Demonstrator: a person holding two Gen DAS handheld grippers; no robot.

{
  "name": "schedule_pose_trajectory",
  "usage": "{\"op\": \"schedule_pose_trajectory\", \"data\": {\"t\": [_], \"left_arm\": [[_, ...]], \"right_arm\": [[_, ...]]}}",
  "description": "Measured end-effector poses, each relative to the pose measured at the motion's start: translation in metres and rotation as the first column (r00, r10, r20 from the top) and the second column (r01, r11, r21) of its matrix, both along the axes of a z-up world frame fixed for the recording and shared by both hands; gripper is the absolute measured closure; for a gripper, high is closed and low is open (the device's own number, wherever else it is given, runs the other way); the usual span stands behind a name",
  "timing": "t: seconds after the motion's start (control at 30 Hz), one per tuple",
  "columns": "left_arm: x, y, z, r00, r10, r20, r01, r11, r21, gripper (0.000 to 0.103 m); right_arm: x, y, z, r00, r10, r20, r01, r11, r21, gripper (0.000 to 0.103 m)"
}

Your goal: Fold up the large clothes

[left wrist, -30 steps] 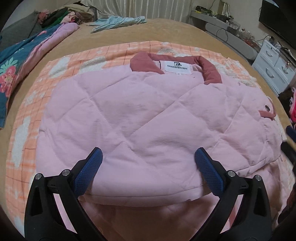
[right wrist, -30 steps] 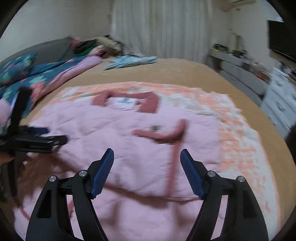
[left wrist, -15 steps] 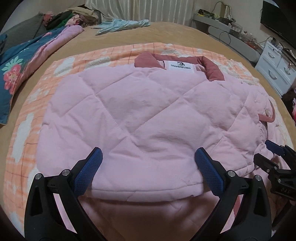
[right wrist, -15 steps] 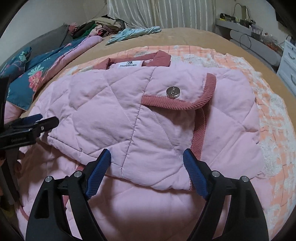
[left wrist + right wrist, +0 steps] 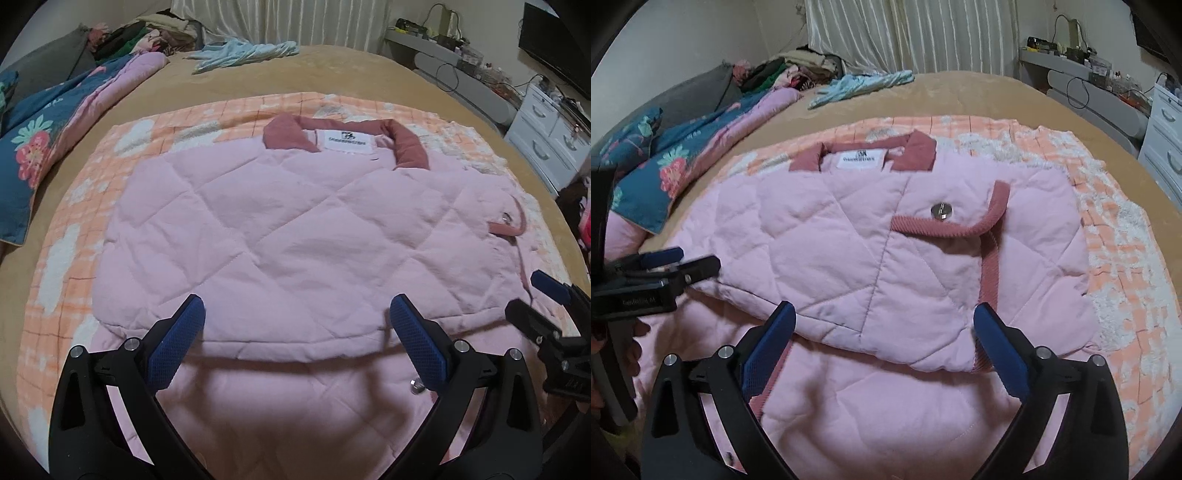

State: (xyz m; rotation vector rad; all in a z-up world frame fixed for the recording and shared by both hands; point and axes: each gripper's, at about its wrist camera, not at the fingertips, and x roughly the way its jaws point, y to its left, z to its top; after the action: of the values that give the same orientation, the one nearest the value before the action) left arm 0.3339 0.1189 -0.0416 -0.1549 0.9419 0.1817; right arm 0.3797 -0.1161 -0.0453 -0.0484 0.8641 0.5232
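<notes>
Left wrist view: left gripper [image 5: 297, 347] spread wide, nothing between its pads, hovering over folded pink jacket [image 5: 295, 236] at frame centre on orange blanket [image 5: 74, 236]. Right wrist view: right gripper [image 5: 882, 354] just opening wider, empty, above jacket's lower fold.

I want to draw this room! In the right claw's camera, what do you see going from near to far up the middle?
Right claw → pink quilted jacket → white label → orange checked blanket → tan bedspread → white curtain.

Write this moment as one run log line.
jacket: folded on blanket | left gripper: open | right gripper: open, just widened, nothing gripped
</notes>
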Motion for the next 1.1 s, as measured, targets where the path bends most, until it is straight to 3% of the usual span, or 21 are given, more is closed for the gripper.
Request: {"op": "schedule_pose_trajectory", "data": {"t": [0.33,0.53,1.1], "left_arm": [[-0.013,-0.014,0.028,0.999,-0.012,0.033,0.012,1.000,0.008,0.008],[-0.022,-0.021,0.043,0.998,-0.008,0.065,0.007,1.000,0.026,0.008],[-0.060,-0.029,0.086,0.988,-0.015,0.154,0.017,1.000,-0.011,0.008]], "right_arm": [[-0.018,-0.014,0.039,0.992,-0.027,0.122,0.030,0.999,-0.022,0.004],[-0.022,-0.034,0.056,0.989,-0.058,0.133,0.055,0.998,0.027,0.004],[-0.067,-0.057,0.100,0.976,-0.089,0.199,0.076,0.995,0.070,0.004]]}}
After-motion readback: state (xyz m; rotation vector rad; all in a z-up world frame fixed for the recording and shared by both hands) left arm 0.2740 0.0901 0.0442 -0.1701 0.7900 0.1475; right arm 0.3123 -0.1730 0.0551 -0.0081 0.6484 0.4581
